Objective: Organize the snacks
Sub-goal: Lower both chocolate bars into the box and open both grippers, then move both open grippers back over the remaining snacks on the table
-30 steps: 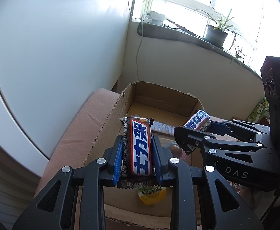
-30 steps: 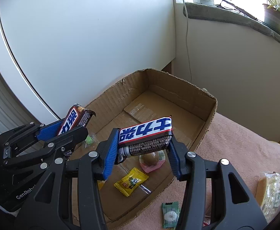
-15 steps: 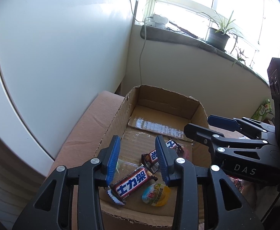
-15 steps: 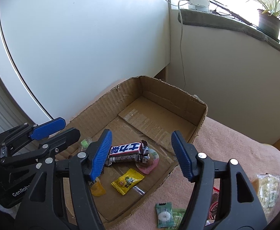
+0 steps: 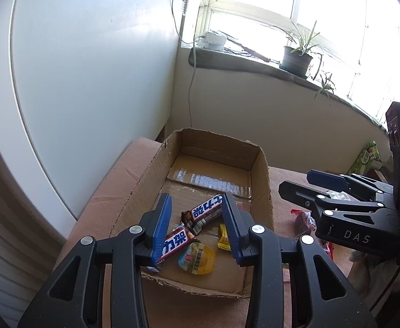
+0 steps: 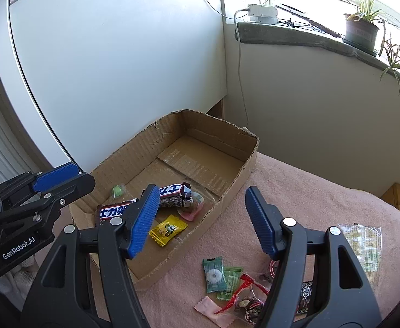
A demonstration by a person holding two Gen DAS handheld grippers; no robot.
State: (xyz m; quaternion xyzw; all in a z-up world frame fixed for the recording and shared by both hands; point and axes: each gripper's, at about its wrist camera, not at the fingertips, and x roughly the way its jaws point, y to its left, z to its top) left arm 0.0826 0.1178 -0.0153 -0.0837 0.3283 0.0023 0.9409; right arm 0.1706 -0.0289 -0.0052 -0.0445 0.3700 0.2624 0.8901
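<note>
An open cardboard box sits on a pink cloth. Two Snickers bars lie on its floor: one further in, one nearer the front. A yellow candy, a jelly cup and a green sweet lie with them. My left gripper is open and empty above the box front. My right gripper is open and empty over the box's right wall. Each gripper shows in the other's view: the right one, the left one.
Loose snacks lie on the cloth right of the box: green candy packets, a red-trimmed bag, a pale cracker pack. A white wall stands behind the box. A window sill with a potted plant and a hanging cable is at the back.
Both grippers opened and dropped their Snickers bars into the box, then pulled back and up away from it. The bars now lie on the box floor.
</note>
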